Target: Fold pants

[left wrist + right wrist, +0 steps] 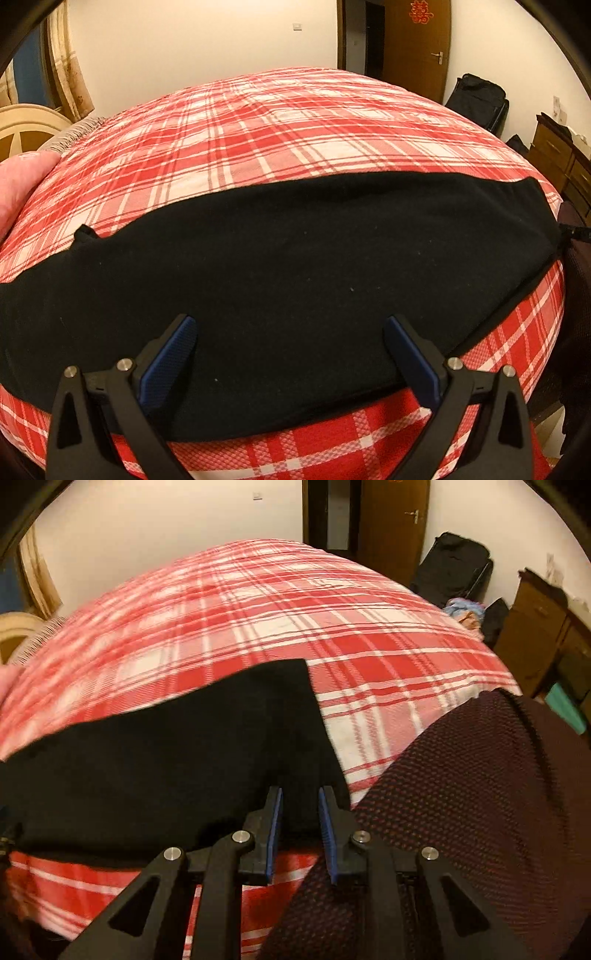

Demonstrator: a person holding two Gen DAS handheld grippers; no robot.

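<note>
My left tool [290,354] stands wide apart over the black pants [280,266], gripping nothing, poised near their lower edge for a fold. My right tool [300,825] is nearly together, a narrow gap showing, nothing clamped, at the pants' right end. They lie flat across the plaid bed [258,122]. A red emblem [421,11] marks the door at upper right, unreadable.
</note>
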